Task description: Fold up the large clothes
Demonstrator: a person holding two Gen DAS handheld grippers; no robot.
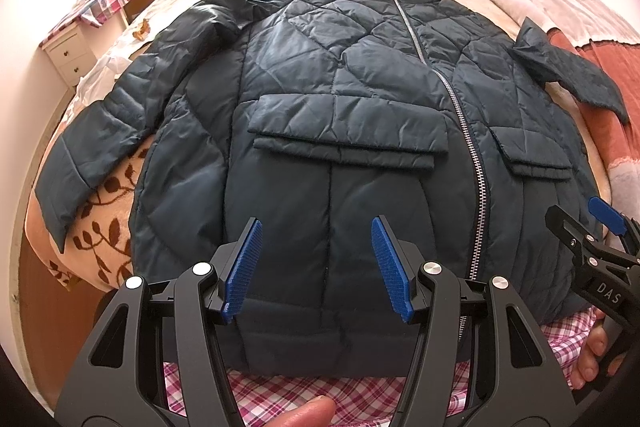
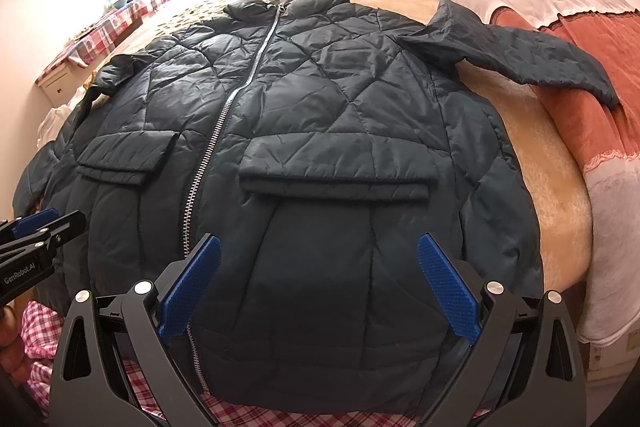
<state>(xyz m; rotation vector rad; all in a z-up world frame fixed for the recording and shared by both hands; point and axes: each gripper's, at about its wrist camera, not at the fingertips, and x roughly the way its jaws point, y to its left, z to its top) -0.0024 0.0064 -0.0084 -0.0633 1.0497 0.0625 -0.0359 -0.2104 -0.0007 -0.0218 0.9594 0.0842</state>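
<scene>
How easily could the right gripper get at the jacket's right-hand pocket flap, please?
Probably easily: the right gripper hovers open over the jacket, and the pocket flap lies just ahead of its fingers with nothing between them.

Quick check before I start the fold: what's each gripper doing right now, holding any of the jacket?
Left gripper: open, empty, over the hem of the quilted jacket.
Right gripper: open, empty, also over the hem.
</scene>
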